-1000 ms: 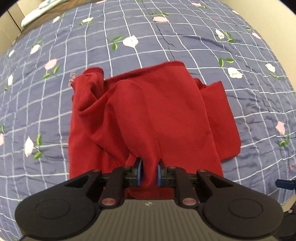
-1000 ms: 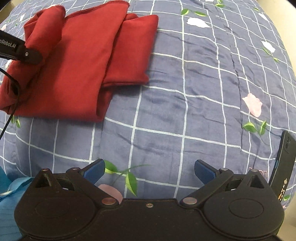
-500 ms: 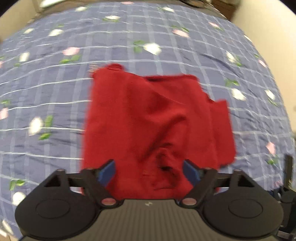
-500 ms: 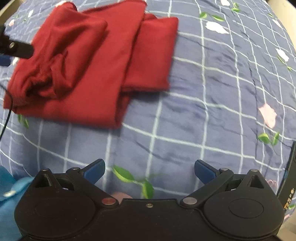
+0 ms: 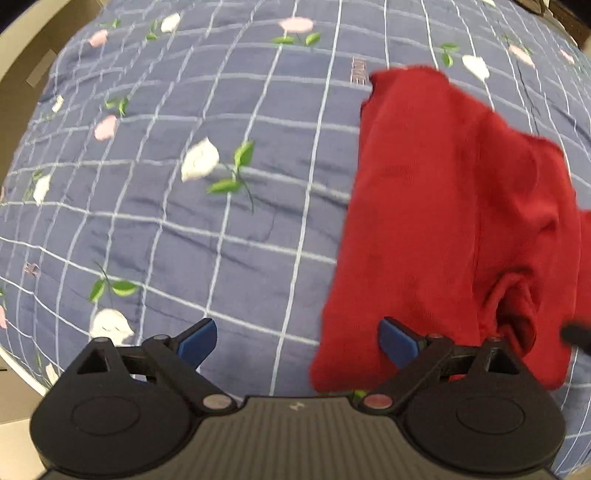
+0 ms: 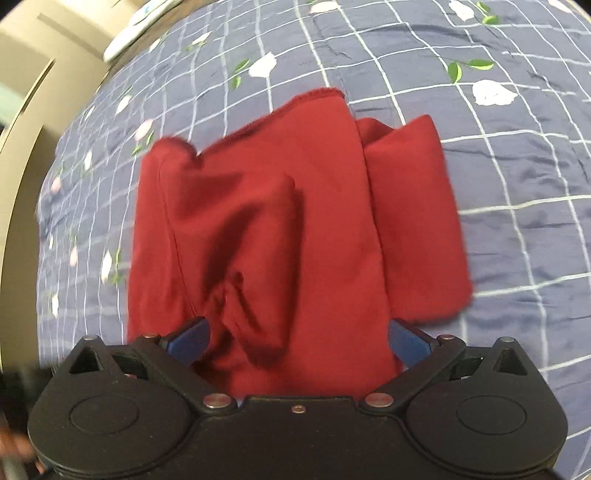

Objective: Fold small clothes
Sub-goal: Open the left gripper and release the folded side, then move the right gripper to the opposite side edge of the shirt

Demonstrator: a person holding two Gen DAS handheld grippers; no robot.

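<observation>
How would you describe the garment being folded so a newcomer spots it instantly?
Look at the blue-grey checked bedspread printed with flowers. The red garment lies rumpled on it, partly folded, ahead of the open right gripper. It is the only solid red item there.

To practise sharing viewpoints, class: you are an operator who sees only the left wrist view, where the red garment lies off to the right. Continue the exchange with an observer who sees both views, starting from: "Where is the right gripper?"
Observer: At the red garment's near edge. The right gripper is open, with its fingers spread either side of the cloth.
Operator: What lies on the garment's side away from me?
Observer: A folded flap lies along that side, on the bedspread.
Operator: Is anything else on the bed?
Observer: Yes, a white object lies at the far edge. It is too blurred to identify.
</observation>
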